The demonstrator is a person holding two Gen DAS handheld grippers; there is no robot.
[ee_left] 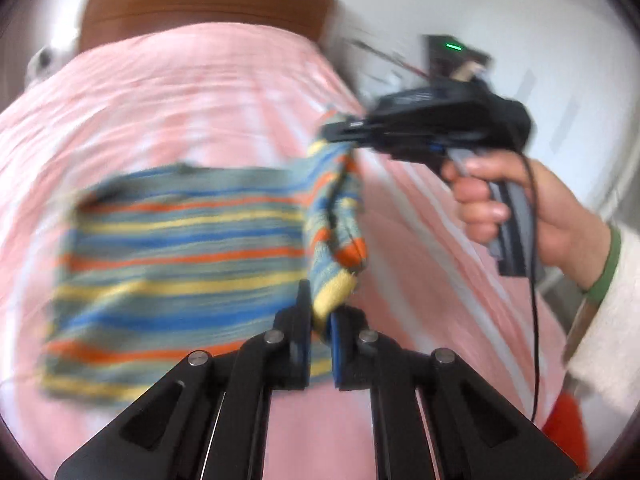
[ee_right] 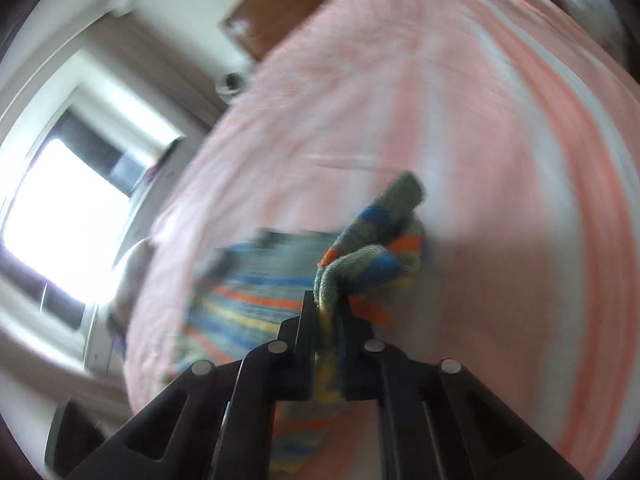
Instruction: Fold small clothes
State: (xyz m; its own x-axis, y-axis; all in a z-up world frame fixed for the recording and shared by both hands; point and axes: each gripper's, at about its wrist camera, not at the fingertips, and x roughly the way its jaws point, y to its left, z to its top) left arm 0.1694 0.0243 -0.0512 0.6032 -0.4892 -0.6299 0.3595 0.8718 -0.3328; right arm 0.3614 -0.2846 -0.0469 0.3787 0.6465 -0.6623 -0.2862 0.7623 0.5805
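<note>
Both pairs of fingers were pinched on cloth. Those of the left gripper (ee_left: 320, 322) held a yellow-edged fold of the striped knit garment (ee_left: 180, 264) between them, and those of the right gripper (ee_right: 326, 312) nipped a bunched grey-green ridge of the same piece. Ahead and to the left of the left fingers, most of the garment lay flat on the pink striped bedsheet (ee_left: 200, 92); a lifted strip of it ran up from those fingers to the right gripper's tips, seen ahead and to the right in the left wrist view.

Both views were smeared, so motion was likely, and there lay the risk. Each pinch took only a narrow bit of thick, soft knit, which could have slid out under a quick pull. Uneven travel of the two grips would probably have twisted the raised edge, landing it crooked. Dragging could also have rumpled the flat part or the sheet beneath.
</note>
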